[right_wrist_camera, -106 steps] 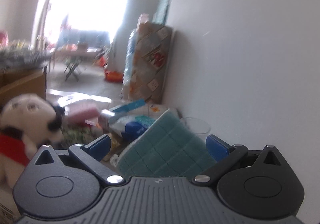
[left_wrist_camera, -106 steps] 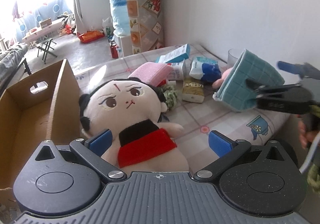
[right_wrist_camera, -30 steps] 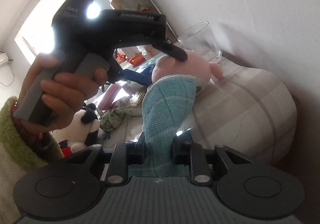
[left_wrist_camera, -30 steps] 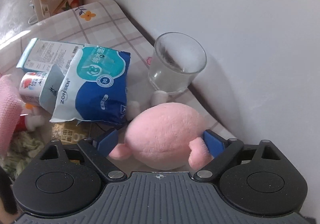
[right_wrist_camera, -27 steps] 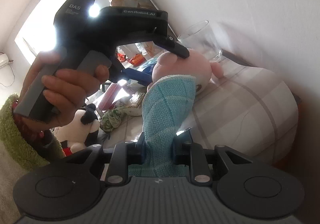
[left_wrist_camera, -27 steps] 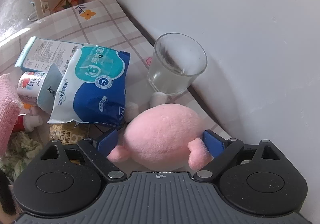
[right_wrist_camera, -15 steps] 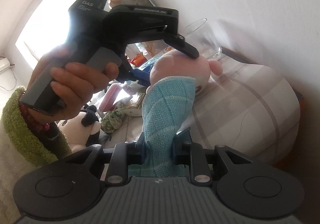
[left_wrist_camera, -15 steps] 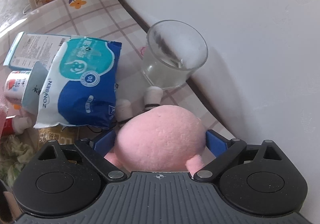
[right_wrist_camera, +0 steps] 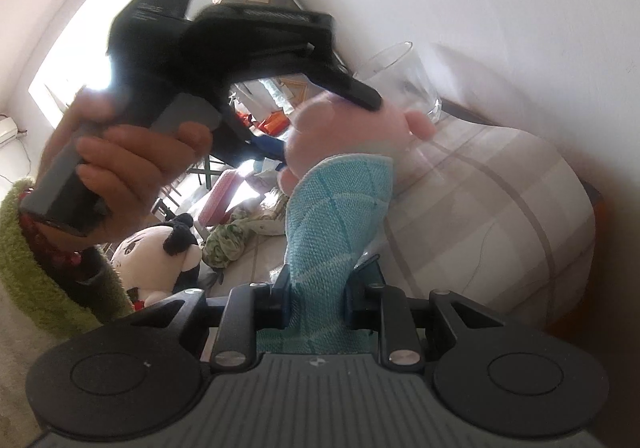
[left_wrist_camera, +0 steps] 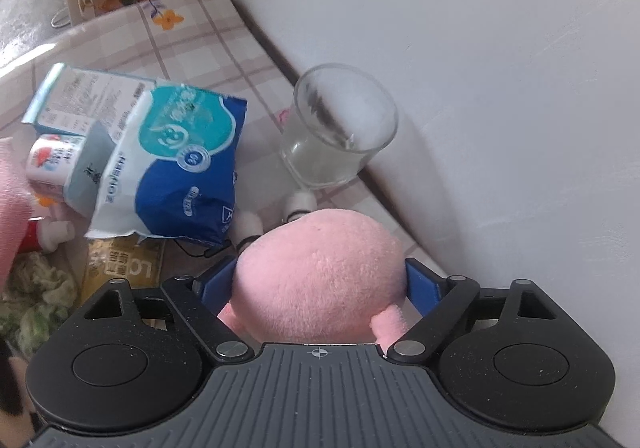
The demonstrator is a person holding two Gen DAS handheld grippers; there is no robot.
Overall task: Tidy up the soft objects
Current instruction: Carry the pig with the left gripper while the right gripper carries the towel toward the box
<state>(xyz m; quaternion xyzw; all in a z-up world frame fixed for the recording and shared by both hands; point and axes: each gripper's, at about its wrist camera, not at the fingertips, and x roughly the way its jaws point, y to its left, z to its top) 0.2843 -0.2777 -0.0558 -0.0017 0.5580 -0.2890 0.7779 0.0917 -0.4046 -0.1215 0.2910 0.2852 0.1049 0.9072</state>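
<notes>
A pink plush toy lies on the checked tablecloth beside the wall. My left gripper straddles it and its jaws are closing, with both blue pads touching the toy's sides. In the right wrist view the same pink plush toy sits under the left gripper's black finger, which a hand holds. My right gripper is shut on a folded teal cloth that stands up between its pads.
A glass stands just beyond the plush against the white wall. A blue tissue pack, a carton and small bottles lie to the left. A black-haired doll and a green rag sit further along the table.
The left gripper has slid further over the pink plush and its pads have come in against the toy's sides. The right gripper still holds the teal cloth in the same place.
</notes>
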